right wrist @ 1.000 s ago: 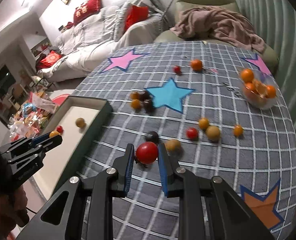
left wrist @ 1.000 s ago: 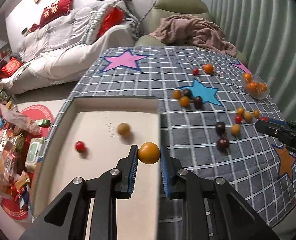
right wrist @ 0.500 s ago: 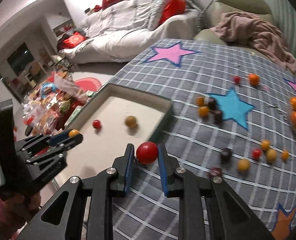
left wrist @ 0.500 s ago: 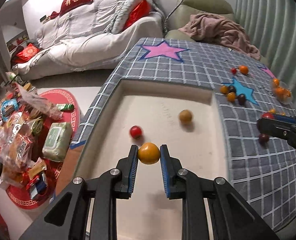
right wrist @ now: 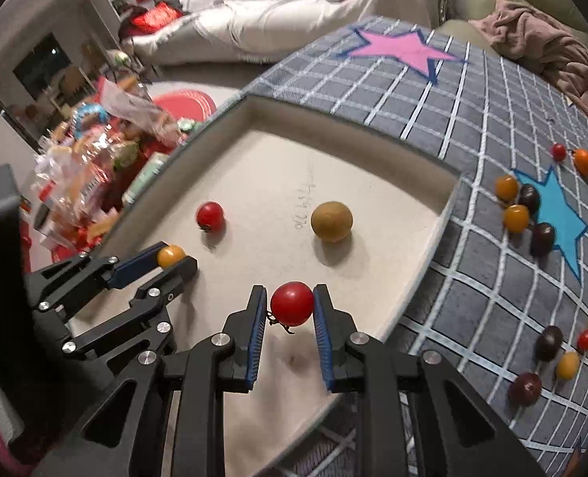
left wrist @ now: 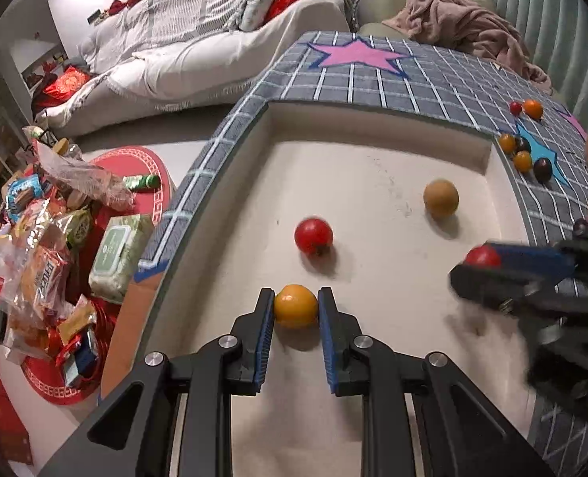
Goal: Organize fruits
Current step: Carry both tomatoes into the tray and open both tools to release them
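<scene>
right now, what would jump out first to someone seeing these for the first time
Two grippers hang over the shallow beige tray, each clamping a small fruit: the left gripper grips an orange tomato, the right gripper a red tomato. Inside the tray lie a second red tomato and a brownish round fruit. More small fruits lie scattered on the grey checked cloth near the blue star.

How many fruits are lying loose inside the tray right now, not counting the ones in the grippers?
2: a red tomato toward the tray's left side, and a brownish-yellow fruit nearer its right wall. The gripper bodies cover the tray's near part, so something could be hidden there.
</scene>
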`<state>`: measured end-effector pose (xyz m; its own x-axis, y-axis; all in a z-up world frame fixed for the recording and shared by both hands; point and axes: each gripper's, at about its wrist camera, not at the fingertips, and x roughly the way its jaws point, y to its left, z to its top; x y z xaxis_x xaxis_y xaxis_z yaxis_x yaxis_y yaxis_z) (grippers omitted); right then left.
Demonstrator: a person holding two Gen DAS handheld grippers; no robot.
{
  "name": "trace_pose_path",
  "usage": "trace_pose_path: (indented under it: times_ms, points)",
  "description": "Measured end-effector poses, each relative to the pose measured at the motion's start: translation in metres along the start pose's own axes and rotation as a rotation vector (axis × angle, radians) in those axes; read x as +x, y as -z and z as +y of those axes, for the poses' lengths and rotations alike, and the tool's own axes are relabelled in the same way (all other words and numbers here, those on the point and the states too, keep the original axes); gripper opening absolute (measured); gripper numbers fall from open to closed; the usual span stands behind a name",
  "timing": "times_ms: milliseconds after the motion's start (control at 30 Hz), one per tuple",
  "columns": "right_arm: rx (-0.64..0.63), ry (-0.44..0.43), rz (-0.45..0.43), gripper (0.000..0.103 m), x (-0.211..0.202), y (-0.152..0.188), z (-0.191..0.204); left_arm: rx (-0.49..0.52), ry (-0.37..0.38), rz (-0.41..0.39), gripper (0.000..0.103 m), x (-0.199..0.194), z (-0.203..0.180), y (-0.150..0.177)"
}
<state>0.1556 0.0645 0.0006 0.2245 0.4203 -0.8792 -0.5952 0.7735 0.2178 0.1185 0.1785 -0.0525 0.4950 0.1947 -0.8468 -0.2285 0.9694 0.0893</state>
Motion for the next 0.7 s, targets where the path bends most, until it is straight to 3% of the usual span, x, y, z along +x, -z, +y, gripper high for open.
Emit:
trace_pose_path:
  times_ms: [400,467,533,600,700]
  points:
    - [0.005,0.047,-0.001,0.027,0.022,-0.025,-0.008,0.005,-0.014,0.004,0.025,0.012,-0.003,-0.017]
    - [0.000,0.057,0.000,0.029,0.022,-0.024,-0.007,0.000,-0.056,0.003,0.054,0.012,0.000,-0.018]
    - [0.003,0.058,-0.001,0.032,0.021,-0.024,-0.010,-0.037,-0.063,0.015,0.066,0.013,0.007,-0.018]
    - [0.012,0.049,-0.007,0.041,0.019,-0.022,-0.012,-0.077,-0.017,0.028,0.067,0.015,0.015,-0.017]
    - [-0.007,0.073,-0.002,0.043,0.019,-0.021,-0.007,-0.073,-0.036,0.019,0.067,0.013,0.015,-0.014]
